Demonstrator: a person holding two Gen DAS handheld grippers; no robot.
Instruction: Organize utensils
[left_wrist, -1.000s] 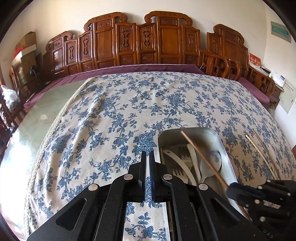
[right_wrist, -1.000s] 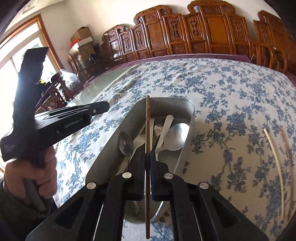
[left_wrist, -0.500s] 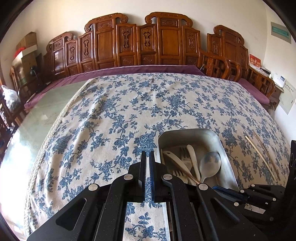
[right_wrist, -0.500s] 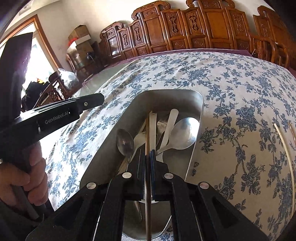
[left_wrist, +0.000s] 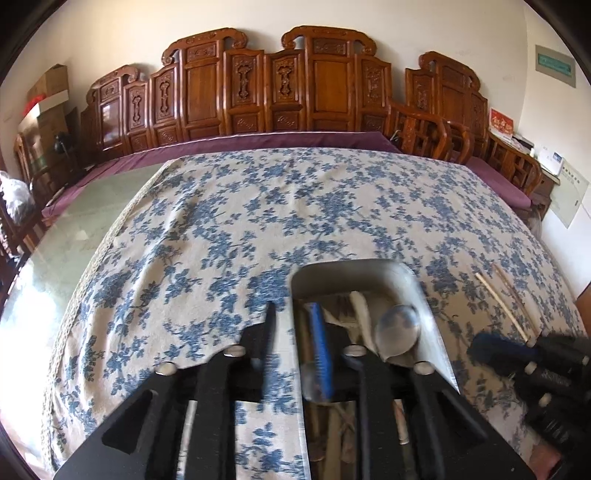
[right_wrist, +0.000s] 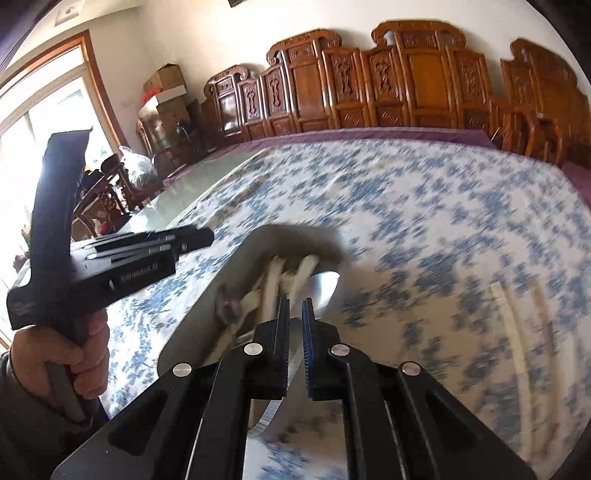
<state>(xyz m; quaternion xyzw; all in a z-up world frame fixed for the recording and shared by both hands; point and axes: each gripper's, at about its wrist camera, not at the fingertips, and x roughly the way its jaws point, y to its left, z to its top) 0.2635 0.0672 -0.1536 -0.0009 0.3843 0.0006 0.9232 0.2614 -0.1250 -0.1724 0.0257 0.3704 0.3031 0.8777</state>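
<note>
Right gripper (right_wrist: 294, 317) jaws slightly parted, nothing between, over metal tray (right_wrist: 207, 325) of spoons and forks. Left gripper (left_wrist: 295, 332) jaws just been opening, straddling tray's near rim, gripping nothing. Two pale chopsticks (left_wrist: 506, 306) lie on floral tablecloth (left_wrist: 258, 221), right of tray. Judgement: approach chopsticks low, pinch mid-length, one at a time.

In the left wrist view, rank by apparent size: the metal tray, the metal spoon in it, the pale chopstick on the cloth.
1. Metal tray, clearly largest.
2 and 3. Metal spoon and pale chopstick: unsure. The spoon's handle is hidden by the gripper; the chopstick looks longer but much thinner.
</note>
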